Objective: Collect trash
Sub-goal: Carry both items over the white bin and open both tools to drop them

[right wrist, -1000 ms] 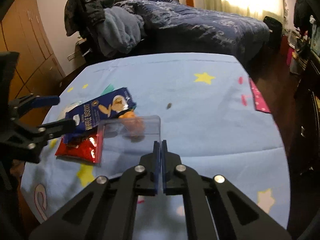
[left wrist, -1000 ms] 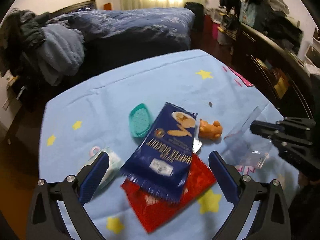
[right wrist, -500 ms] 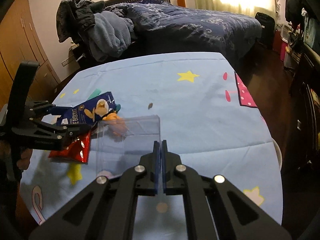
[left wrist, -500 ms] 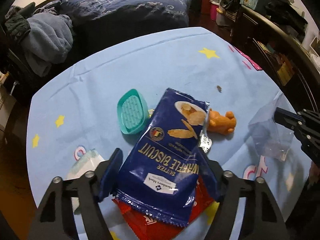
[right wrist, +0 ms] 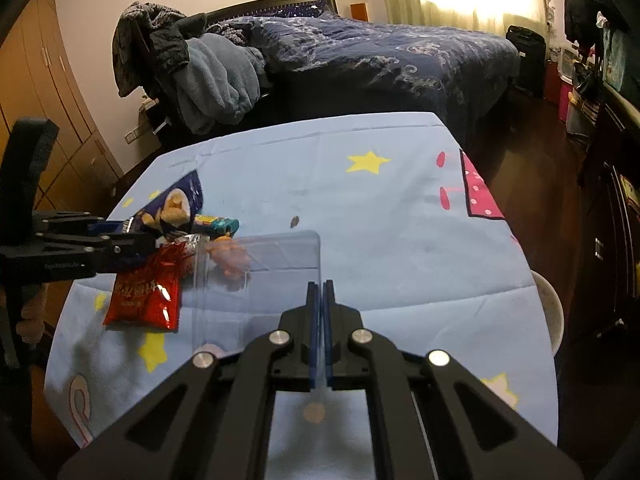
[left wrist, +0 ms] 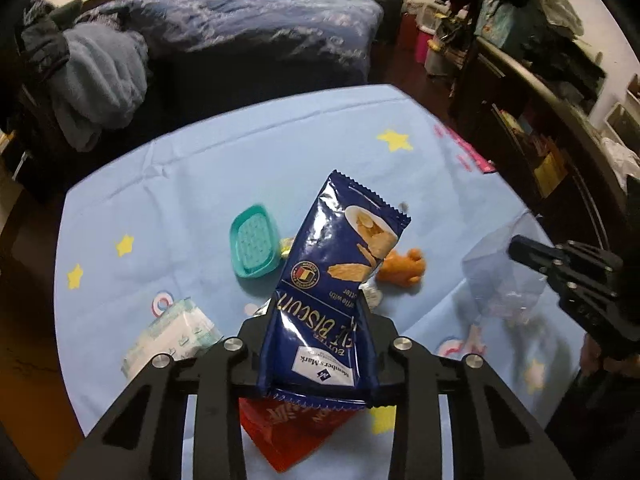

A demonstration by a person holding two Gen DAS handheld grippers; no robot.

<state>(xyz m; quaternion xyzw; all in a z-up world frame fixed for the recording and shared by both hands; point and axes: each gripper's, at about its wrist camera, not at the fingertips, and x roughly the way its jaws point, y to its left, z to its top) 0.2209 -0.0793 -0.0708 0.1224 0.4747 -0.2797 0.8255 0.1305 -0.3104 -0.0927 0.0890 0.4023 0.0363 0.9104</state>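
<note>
My left gripper (left wrist: 318, 312) is shut on a blue biscuit wrapper (left wrist: 340, 264) and holds it lifted off the table; it also shows in the right wrist view (right wrist: 176, 204). A red snack wrapper (left wrist: 296, 428) lies flat below it, also seen in the right wrist view (right wrist: 146, 292). My right gripper (right wrist: 319, 286) is shut on the edge of a clear plastic bag (right wrist: 260, 280), which hangs open at the table's right side in the left wrist view (left wrist: 500, 276).
On the blue star-print tablecloth (left wrist: 200, 176) lie a teal soap dish (left wrist: 254, 246), an orange toy bear (left wrist: 402, 268), a tissue pack (left wrist: 172, 336) and a small foil piece (left wrist: 372, 294). A bed (right wrist: 380, 52) stands behind the table, dark furniture (left wrist: 540, 132) to the right.
My left gripper closed on the blue biscuit wrapper and raised it off the red wrapper. My right gripper kept hold of the clear bag, shifting slightly.
</note>
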